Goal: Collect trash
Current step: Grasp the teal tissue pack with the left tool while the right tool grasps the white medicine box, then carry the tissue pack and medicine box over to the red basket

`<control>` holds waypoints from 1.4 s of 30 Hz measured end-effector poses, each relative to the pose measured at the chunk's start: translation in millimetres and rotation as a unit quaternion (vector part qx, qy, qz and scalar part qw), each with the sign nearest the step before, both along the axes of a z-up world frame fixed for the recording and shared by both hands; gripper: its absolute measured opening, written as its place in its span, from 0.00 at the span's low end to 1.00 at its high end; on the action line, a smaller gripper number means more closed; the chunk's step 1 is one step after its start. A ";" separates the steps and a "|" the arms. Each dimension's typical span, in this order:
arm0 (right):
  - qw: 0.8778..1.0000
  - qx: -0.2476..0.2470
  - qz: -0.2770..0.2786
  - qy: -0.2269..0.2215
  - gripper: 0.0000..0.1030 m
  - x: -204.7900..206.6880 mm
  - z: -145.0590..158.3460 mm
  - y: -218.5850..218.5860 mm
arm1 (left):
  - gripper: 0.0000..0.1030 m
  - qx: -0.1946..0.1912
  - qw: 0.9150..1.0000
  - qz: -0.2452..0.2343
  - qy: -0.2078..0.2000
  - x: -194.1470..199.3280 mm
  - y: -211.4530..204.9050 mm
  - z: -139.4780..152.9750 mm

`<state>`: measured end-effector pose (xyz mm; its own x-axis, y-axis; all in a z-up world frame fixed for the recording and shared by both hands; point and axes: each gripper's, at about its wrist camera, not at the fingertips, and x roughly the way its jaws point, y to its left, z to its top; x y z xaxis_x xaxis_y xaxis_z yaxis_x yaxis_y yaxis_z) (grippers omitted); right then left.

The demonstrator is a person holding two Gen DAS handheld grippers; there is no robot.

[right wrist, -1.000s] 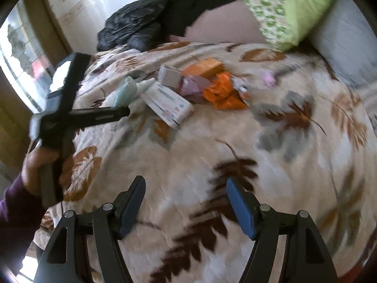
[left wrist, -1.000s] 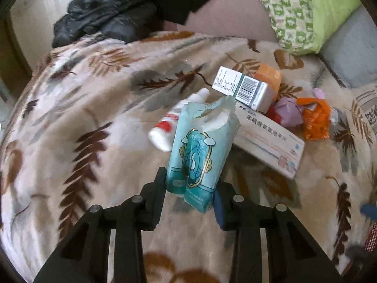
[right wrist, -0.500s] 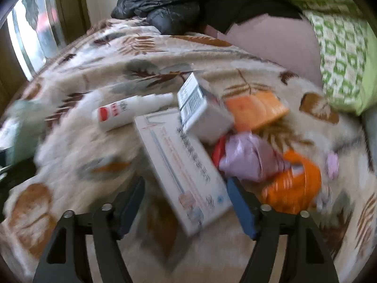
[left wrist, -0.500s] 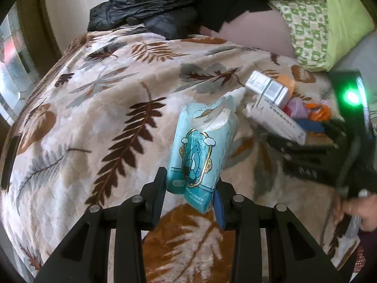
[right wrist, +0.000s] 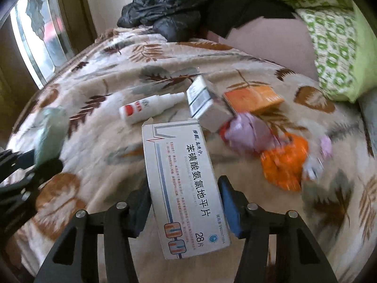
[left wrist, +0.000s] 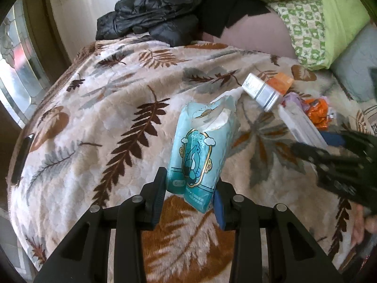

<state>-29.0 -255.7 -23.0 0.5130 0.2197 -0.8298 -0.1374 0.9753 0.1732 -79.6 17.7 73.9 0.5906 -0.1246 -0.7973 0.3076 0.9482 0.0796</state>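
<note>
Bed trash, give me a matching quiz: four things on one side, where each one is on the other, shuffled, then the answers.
Things:
1. tissue pack
2. long white box
3. spray bottle
4. black jacket

Places:
A. lying on the blanket, just beyond the long box
B. between the open right fingers
C. at the far end of the bed
D. clamped in the left gripper

Pairs: 1-D, 2-B, 3-A, 4-C

Leaf-print blanket (left wrist: pixel 99 108) on bed; black jacket (left wrist: pixel 153 16), green pillow (left wrist: pixel 329 21) behind
</note>
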 end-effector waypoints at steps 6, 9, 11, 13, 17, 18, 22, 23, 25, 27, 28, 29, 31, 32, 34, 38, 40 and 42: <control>0.998 0.042 -0.036 -0.011 0.57 -63.2 22.7 -17.9 | 0.34 0.009 1.000 0.002 -0.006 -26.4 -3.7 12.9; 0.997 0.054 -0.053 -0.014 0.57 -91.7 30.1 -23.3 | 0.34 0.012 1.000 -0.001 -0.019 -41.0 -6.6 21.0; 0.996 0.056 -0.065 -0.020 0.57 -109.9 35.6 -25.5 | 0.34 0.016 0.999 -0.004 -0.032 -51.6 -8.8 28.5; 0.995 0.059 -0.075 -0.026 0.57 -123.6 40.2 -27.8 | 0.34 0.016 0.999 -0.008 -0.041 -59.9 -10.4 34.1; 0.992 0.074 -0.096 -0.033 0.57 -145.4 49.1 -34.8 | 0.34 0.012 0.998 -0.020 -0.058 -78.7 -14.2 48.7; 0.991 0.077 -0.100 -0.035 0.57 -149.5 50.6 -36.4 | 0.34 0.011 0.998 -0.023 -0.061 -82.6 -14.8 51.7; 0.989 0.088 -0.115 -0.044 0.57 -167.4 59.0 -41.4 | 0.34 0.009 0.997 -0.031 -0.072 -96.3 -17.1 60.6; 0.988 0.088 -0.116 -0.046 0.57 -170.1 60.7 -42.0 | 0.34 0.007 0.997 -0.032 -0.075 -99.7 -17.6 62.5; 0.988 0.089 -0.119 -0.052 0.57 -177.1 65.5 -42.3 | 0.34 0.005 0.996 -0.037 -0.079 -106.1 -18.7 66.5; 0.987 0.087 -0.122 -0.060 0.57 -183.9 71.5 -42.7 | 0.34 0.004 0.996 -0.044 -0.084 -112.4 -20.8 69.5; 0.987 0.084 -0.124 -0.065 0.57 -187.3 74.9 -43.1 | 0.34 0.004 0.995 -0.047 -0.085 -115.0 -21.9 70.3; 0.986 0.082 -0.125 -0.068 0.57 -190.2 78.0 -43.5 | 0.34 0.004 0.995 -0.050 -0.086 -117.5 -22.9 70.8; 0.986 0.080 -0.130 -0.075 0.57 -195.4 83.1 -45.6 | 0.34 0.004 0.994 -0.059 -0.091 -123.8 -25.9 72.9; 0.985 0.080 -0.133 -0.078 0.57 -199.3 86.1 -47.2 | 0.34 0.004 0.994 -0.063 -0.093 -126.0 -27.1 73.7; 0.984 0.081 -0.137 -0.081 0.57 -204.4 89.3 -50.6 | 0.34 0.002 0.993 -0.070 -0.096 -131.1 -29.4 75.7; 0.981 0.083 -0.151 -0.088 0.57 -216.2 94.8 -57.7 | 0.34 -0.009 0.990 -0.094 -0.101 -143.9 -37.2 78.7; 0.980 0.081 -0.160 -0.092 0.57 -222.6 97.2 -62.1 | 0.34 -0.008 0.989 -0.103 -0.104 -148.4 -41.1 78.6; 0.978 0.080 -0.166 -0.094 0.57 -227.2 99.0 -65.9 | 0.34 -0.009 0.988 -0.115 -0.106 -154.4 -46.5 78.8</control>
<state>-256.3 -321.6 76.1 0.7186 0.1346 -0.6822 0.1386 0.9337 0.3302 -234.0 -28.8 152.7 0.6978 -0.2883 -0.6557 0.4935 0.8570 0.1485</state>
